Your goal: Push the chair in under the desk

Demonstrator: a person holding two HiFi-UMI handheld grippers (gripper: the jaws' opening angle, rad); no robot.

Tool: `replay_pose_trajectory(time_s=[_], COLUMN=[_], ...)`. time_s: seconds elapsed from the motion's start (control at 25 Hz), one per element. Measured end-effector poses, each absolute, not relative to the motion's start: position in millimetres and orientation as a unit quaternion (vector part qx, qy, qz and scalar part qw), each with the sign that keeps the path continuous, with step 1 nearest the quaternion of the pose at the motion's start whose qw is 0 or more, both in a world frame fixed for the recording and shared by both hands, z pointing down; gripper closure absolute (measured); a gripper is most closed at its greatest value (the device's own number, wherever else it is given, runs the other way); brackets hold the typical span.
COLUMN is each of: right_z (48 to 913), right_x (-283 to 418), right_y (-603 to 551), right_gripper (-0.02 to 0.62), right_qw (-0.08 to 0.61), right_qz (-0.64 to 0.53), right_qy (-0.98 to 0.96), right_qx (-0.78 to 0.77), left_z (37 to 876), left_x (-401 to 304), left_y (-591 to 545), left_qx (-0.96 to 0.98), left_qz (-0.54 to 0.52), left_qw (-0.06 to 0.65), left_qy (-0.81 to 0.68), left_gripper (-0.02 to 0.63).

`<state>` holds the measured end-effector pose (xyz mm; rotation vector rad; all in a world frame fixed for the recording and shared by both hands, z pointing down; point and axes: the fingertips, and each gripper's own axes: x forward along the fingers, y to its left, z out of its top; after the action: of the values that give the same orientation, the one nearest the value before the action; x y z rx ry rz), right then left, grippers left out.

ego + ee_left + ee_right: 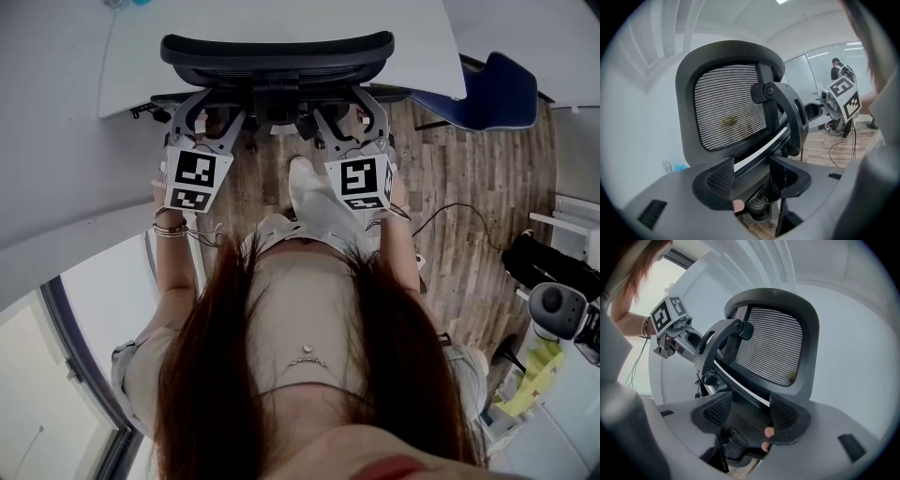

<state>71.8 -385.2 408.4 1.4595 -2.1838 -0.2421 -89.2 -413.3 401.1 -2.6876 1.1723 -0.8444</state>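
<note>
A black mesh-backed office chair (277, 49) stands against the white desk (422, 47), its backrest top near the desk's edge. Behind the backrest, my left gripper (214, 120) and right gripper (345, 120) are held side by side against its lower frame. In the left gripper view the left gripper (751, 180) is open, with the chair (726, 108) and its back support bar just ahead of the jaws. The right gripper (749, 416) is open too, with the chair's (773, 348) lower back frame between and beyond its jaws. Neither gripper clamps anything.
A blue chair (492, 89) stands to the right of the desk. A cable (450, 211) lies on the wood floor, and black equipment (539, 262) sits at the right. A curved white wall (56, 141) runs along the left. Another person (839, 70) stands far off.
</note>
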Motion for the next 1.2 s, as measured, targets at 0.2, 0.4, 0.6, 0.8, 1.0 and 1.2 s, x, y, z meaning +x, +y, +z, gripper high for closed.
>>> replay_pose_trajectory(time_s=[0.2,0.4,0.6,0.8,1.0,1.2], right_z=[410,409,410,409,410,408], right_x=[72,73,74,78,78,79], right_y=[-396,-399,-403,-407,-411,-413], right_gripper=[0.339,0.339,0.339,0.339,0.339,0.339], right_qw=[0.249,0.248,0.248,0.246,0.248,0.245], right_qz=[-0.088,-0.089,-0.089,-0.089,-0.090,-0.092], right_qy=[-0.803,-0.804,-0.805,-0.806,-0.808,-0.810], right_qx=[0.535,0.533,0.531,0.530,0.527,0.524], left_z=[403,402,402,402,402,401], left_x=[-89,-88,-87,-84,-83,-83], left_y=[-424,-427,-431,-433,-436,-438], left_qx=[-0.880,-0.879,-0.878,-0.877,-0.877,-0.877], left_qz=[-0.276,-0.276,-0.277,-0.278,-0.278,-0.278], left_qw=[0.045,0.044,0.044,0.044,0.042,0.042], left_qy=[0.384,0.385,0.387,0.389,0.390,0.390], left_gripper=[0.379,0.377,0.377,0.377,0.377,0.376])
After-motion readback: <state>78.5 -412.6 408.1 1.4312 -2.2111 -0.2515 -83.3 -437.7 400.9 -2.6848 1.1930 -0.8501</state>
